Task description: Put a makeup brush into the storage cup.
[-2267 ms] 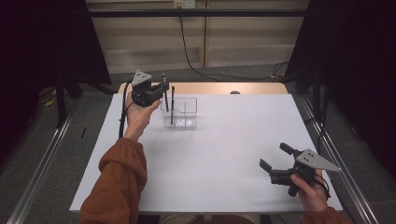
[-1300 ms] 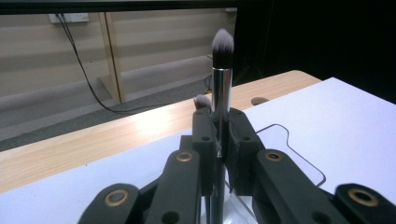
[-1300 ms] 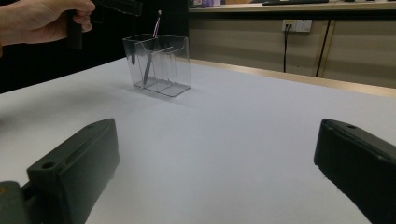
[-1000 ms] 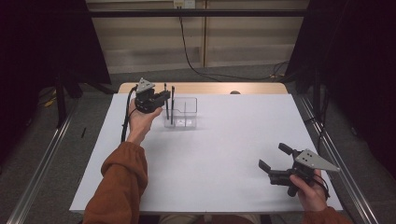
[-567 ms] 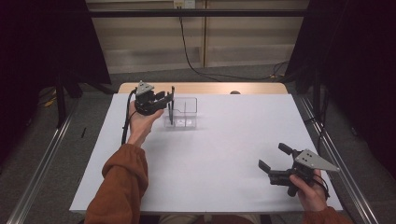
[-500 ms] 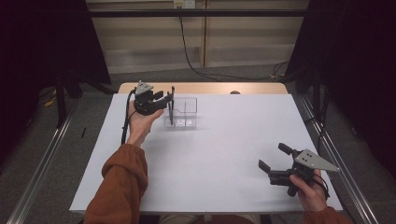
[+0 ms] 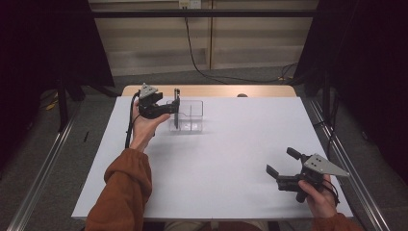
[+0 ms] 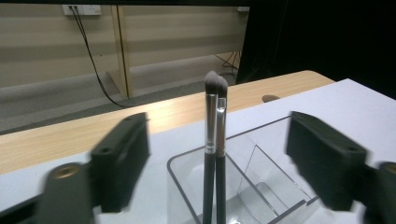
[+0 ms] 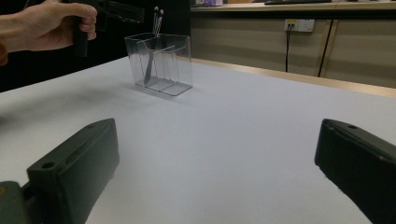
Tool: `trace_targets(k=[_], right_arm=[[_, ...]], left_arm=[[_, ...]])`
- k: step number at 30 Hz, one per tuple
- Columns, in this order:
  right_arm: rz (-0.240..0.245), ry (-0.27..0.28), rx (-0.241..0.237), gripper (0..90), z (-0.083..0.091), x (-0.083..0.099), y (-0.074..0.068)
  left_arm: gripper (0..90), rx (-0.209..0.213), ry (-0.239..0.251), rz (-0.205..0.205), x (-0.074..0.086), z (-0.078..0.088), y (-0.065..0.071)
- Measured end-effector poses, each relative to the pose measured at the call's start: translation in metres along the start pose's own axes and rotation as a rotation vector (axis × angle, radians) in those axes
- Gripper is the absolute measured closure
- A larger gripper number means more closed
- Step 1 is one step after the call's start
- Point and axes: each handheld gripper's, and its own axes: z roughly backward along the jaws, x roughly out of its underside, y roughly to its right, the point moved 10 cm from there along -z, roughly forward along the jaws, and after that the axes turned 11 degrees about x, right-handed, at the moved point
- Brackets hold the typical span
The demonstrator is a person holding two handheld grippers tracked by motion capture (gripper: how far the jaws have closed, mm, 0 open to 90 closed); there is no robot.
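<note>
A clear plastic organizer [image 7: 191, 117] stands at the far left of the white table [image 7: 226, 159]. Two dark-handled makeup brushes [image 8: 215, 140] stand upright, side by side, in its near-left compartment, bristles up. My left gripper [image 7: 173, 104] is level beside the organizer's top. Its jaws have just been opening and now stand wide on either side of the brushes [image 7: 176, 109] without touching them. My right gripper [image 7: 282, 162] rests low near the table's front right, open with nothing between its fingers. From there the organizer [image 9: 161, 63] and the left gripper [image 9: 116, 11] show far off.
The wooden table edge [image 7: 211, 90] runs behind the organizer, with a small dark spot [image 7: 242, 95] on it. A black cable [image 7: 195, 53] hangs down the back wall. Metal rails [image 7: 346, 163] flank the table.
The left gripper's jaws have opened from shut on a brush to wide apart. That brush now stands free in the organizer next to the other one. The right gripper has not moved.
</note>
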Motion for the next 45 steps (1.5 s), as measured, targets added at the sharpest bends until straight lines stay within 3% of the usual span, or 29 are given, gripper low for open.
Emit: trace_targets(k=[3, 10, 18, 29, 35, 45], right_arm=[[0.003, 0.000, -0.001, 0.0, -0.001, 0.001, 0.000], [-0.005, -0.002, 0.003, 0.0, -0.003, 0.001, 0.003], [-0.006, 0.000, 0.007, 0.0, 0.000, 0.001, 0.003], [0.000, 0.005, 0.006, 0.0, 0.000, -0.001, 0.001], [-0.001, 0.004, 0.008, 0.0, -0.001, -0.001, 0.001], [0.005, 0.006, 0.010, 0.0, -0.001, -0.002, 0.001]], left_arm=[[11.6, -0.004, 0.010, 0.001, -0.001, 0.000, -0.001], [3.1, 0.032, 0.011, 0.028, 0.000, 0.003, 0.003], [3.0, 0.066, 0.010, 0.011, -0.001, 0.011, 0.016], [2.9, 0.076, 0.019, -0.043, -0.004, 0.031, 0.027], [2.9, 0.083, 0.036, -0.028, -0.005, 0.042, 0.032], [2.9, 0.084, 0.058, -0.044, -0.006, 0.062, 0.041]])
